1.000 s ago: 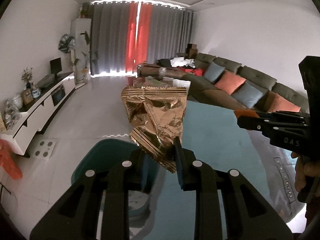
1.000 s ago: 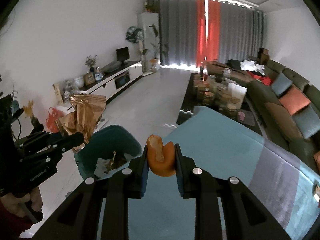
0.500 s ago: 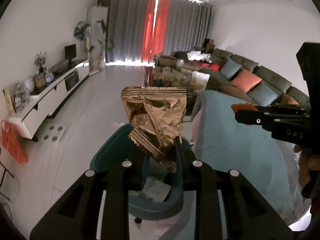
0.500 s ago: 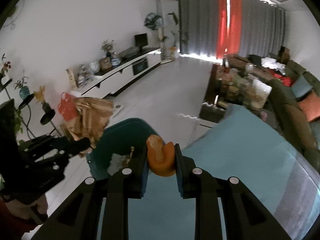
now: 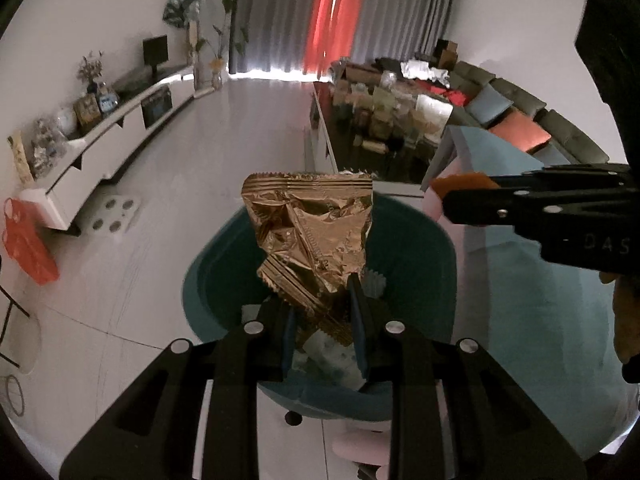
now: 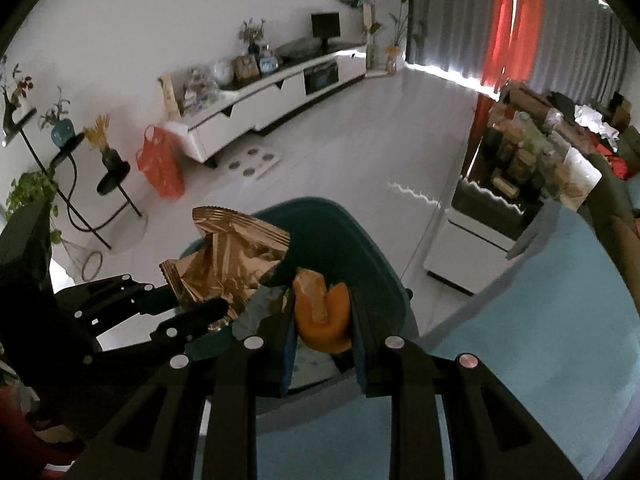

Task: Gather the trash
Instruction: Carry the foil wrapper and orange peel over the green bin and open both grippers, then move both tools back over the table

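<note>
Left gripper (image 5: 322, 320) is clamping the wrapper (image 5: 310, 236) over the bin (image 5: 424, 248); right gripper (image 6: 322, 326) is pinching the peel (image 6: 322, 314) at its rim. We are advising release directly above the opening. Wrapper: crinkled gold foil, light. Peel: curved, orange, firm. Bin: smooth teal plastic.

A teal bin (image 5: 424, 248) holding crumpled paper scraps (image 5: 332, 354) stands on the pale tiled floor (image 5: 224, 152).

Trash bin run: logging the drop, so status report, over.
Left hand-held gripper shut on gold wrapper. Right hand-held gripper shut on orange peel. Both above teal bin. Nothing blocking.
</note>
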Demonstrator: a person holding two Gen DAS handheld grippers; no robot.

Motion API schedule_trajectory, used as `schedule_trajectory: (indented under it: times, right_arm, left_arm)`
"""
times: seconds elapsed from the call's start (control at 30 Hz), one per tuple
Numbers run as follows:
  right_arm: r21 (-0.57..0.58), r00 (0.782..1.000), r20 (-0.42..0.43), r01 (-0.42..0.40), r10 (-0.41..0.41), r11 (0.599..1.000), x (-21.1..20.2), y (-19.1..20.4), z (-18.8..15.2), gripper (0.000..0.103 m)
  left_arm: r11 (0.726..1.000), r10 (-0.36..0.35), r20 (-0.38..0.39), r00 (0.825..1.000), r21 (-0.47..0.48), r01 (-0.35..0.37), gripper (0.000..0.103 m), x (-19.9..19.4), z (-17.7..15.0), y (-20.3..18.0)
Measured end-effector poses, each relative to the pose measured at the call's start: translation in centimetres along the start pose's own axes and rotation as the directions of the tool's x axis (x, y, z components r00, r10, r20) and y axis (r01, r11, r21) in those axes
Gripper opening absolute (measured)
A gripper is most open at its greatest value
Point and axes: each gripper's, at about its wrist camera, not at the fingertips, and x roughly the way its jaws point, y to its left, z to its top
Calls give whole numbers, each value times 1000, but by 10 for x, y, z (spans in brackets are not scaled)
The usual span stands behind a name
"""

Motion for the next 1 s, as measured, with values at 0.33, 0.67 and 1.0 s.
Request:
schedule_trajectory:
  times: [0.33,0.67,1.0]
  right_arm:
    - [27,999,-42,3,-1,1000,25,-10,9,34]
    - [78,1000,14,-21,20,997,7,-20,6,45]
    - [145,979,198,10,-39,989,-70,-37,-25,68]
  left_arm:
    - [1000,-5,-34,999,2,5,34,38,5,-1]
    - [998,31,14,999,-46,-30,68,22,6,12]
    - [999,34,206,978,-41,-26,97,-56,18,-8]
